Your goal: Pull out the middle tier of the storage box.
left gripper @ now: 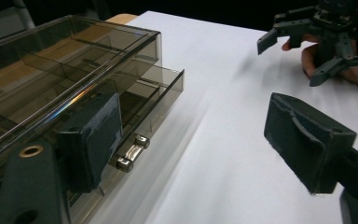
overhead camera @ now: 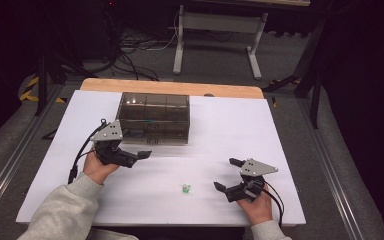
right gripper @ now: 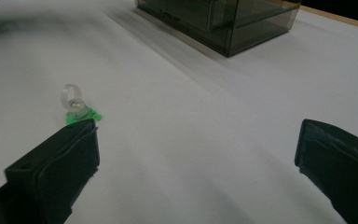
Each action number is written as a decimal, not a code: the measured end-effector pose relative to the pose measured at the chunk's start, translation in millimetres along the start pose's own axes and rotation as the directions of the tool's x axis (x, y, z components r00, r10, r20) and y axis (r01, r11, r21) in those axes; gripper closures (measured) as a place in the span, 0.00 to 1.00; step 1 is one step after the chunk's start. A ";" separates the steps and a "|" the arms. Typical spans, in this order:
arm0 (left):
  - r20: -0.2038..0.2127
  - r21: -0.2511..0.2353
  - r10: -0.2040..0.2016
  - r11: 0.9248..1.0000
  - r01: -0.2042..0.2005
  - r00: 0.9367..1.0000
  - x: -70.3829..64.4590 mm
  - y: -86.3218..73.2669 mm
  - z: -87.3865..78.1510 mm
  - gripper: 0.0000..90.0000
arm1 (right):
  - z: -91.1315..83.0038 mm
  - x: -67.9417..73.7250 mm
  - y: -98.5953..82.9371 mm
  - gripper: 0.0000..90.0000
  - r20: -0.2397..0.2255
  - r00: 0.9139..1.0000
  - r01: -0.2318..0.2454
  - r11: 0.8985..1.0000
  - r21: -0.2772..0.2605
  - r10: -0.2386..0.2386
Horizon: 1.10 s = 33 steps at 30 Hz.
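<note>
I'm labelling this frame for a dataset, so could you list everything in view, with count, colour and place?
drawer box: 1, smoky clear plastic, far middle of the table, one lower drawer pulled out a little
drawer handle: 1, silver, on the open drawer's front, beside the left gripper's jaw
ring: 1, clear band on a green base, near middle of the table, left of the right gripper
table: 1, white top with a wooden far edge
desk frame: 1, white, on the floor beyond the table
cables: several, dark, on the floor behind the table
left gripper: 1, black, open, by the box front
right gripper: 1, black, open, near right
hands: 2, grey sleeves, one on each gripper
</note>
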<state>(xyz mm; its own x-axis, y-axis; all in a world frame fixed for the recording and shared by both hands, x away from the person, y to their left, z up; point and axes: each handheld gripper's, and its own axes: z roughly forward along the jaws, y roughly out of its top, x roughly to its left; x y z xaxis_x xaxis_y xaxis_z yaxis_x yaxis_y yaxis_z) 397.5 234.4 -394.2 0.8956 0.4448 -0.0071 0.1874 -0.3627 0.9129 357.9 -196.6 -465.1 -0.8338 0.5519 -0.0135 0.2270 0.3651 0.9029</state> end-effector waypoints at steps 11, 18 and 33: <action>0.128 0.052 -0.086 0.995 0.080 0.988 14.5 8.9 1.2 0.13 | -0.7 -0.6 -0.1 0.00 -0.005 1.000 -0.006 1.000 -0.004 0.006; 0.142 0.086 -0.068 0.995 0.057 0.988 17.0 14.6 5.5 0.12 | -0.9 -0.2 -0.3 0.00 -0.005 1.000 -0.008 1.000 -0.003 0.008; 0.110 0.178 0.024 0.983 -0.044 0.994 27.9 26.8 7.2 0.19 | -1.1 -0.2 -0.3 0.00 -0.007 1.000 -0.007 1.000 -0.006 0.007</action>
<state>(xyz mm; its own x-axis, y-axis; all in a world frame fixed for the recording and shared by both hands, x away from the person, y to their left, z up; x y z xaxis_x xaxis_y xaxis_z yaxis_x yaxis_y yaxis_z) 430.4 231.2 -372.9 0.9387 0.3434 -0.0296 0.2169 -0.5219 0.8250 357.5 -197.7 -464.9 -0.8358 0.5491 -0.0039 0.2301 0.3567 0.9054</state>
